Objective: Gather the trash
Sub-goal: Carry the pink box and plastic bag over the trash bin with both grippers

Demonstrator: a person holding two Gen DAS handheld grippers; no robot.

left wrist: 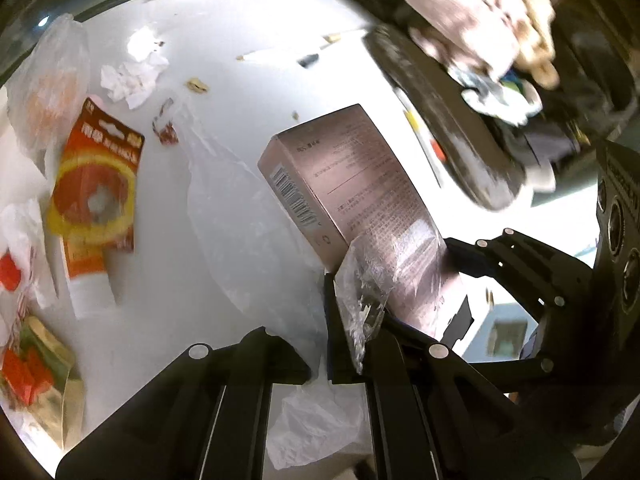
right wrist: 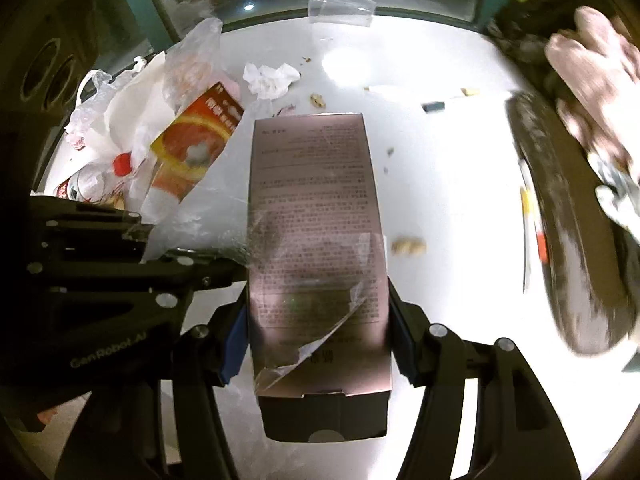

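Cardboard — your right gripper [right wrist: 318, 340] pinches the pink box [right wrist: 316, 216] by its side walls, above the white table [right wrist: 452, 184]. Light, hollow, crushable; squeeze gently. Your left gripper [left wrist: 320, 356] looks closed on its torn cellophane [left wrist: 364, 296] — slippery.

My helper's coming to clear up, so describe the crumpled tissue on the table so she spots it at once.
On the white table, look toward the far edge by the window, where a clear plastic cup lies tipped over. Nearer than the cup sits the crumpled white tissue: small, matte and wadded, unlike the glossy plastic bags beside it.
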